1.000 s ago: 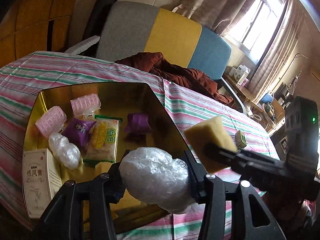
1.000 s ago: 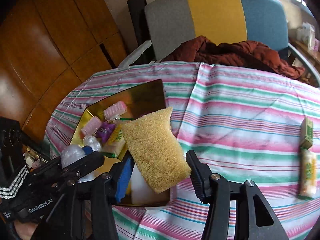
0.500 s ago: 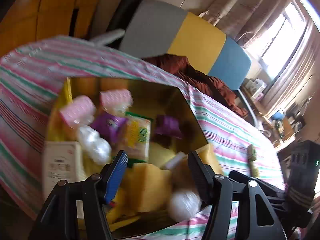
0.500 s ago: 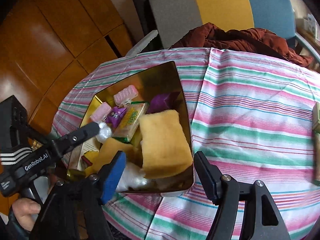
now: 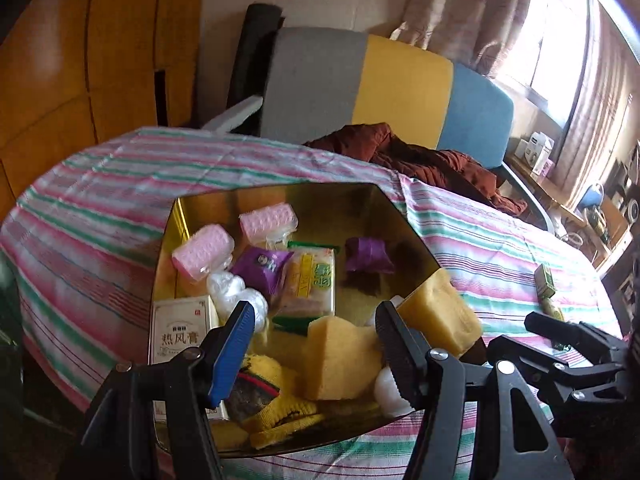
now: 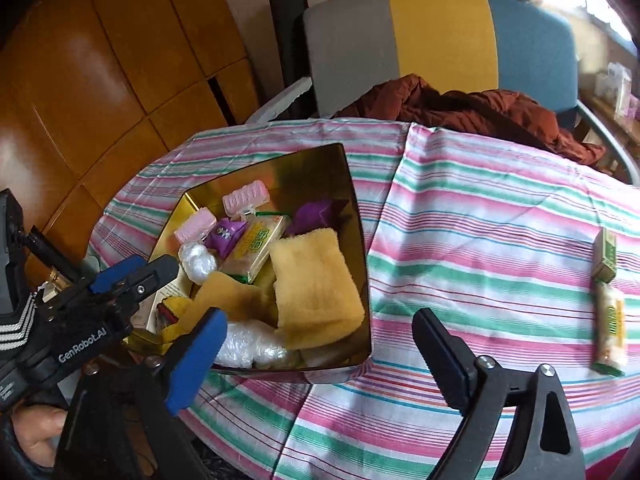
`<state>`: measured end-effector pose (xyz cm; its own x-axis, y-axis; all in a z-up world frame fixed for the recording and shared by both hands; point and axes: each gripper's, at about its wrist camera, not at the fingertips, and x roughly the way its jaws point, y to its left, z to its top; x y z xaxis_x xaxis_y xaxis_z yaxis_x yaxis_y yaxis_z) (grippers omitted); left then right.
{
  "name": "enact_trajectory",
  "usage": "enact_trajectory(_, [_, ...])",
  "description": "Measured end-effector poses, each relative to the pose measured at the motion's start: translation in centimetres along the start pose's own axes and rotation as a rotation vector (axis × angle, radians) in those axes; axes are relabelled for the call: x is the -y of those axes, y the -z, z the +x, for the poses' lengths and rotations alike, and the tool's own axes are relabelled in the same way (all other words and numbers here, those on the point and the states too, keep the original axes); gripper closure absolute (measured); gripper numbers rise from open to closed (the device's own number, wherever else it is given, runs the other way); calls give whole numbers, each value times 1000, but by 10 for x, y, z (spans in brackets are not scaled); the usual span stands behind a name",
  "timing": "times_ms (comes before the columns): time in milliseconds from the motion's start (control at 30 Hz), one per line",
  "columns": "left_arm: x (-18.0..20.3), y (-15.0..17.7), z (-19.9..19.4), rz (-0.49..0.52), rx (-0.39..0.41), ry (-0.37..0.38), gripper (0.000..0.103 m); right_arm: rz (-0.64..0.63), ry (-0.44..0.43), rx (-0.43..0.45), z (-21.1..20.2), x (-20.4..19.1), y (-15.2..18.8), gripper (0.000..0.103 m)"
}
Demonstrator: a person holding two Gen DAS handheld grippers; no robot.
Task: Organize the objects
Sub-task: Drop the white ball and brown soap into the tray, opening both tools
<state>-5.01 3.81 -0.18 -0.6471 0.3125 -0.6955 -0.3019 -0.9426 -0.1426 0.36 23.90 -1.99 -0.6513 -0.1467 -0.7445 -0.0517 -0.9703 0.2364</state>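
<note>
Both grippers hung over the striped desk with nothing held. The left gripper had its jaws parted above the gold tray; the right gripper stood with jaws spread wide at the tray's near corner. A yellow sponge lay in the tray, leaning on its right wall, beside what looked like a crumpled plastic bag. Two green packets lay well apart on the cloth.

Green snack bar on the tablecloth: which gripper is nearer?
Right. The right gripper hangs open beside the gold box, the green snack bar off to its right; the left gripper is over the box, farther away.
</note>
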Motion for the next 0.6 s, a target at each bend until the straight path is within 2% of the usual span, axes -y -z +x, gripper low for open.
enact_trajectory(300, [27, 1, -13, 97, 27, 16, 40, 51, 63, 9, -11, 22, 3, 7])
enact_trajectory(600, [54, 4, -15, 163, 17, 53, 40, 104, 132, 22, -23, 58, 7, 6])
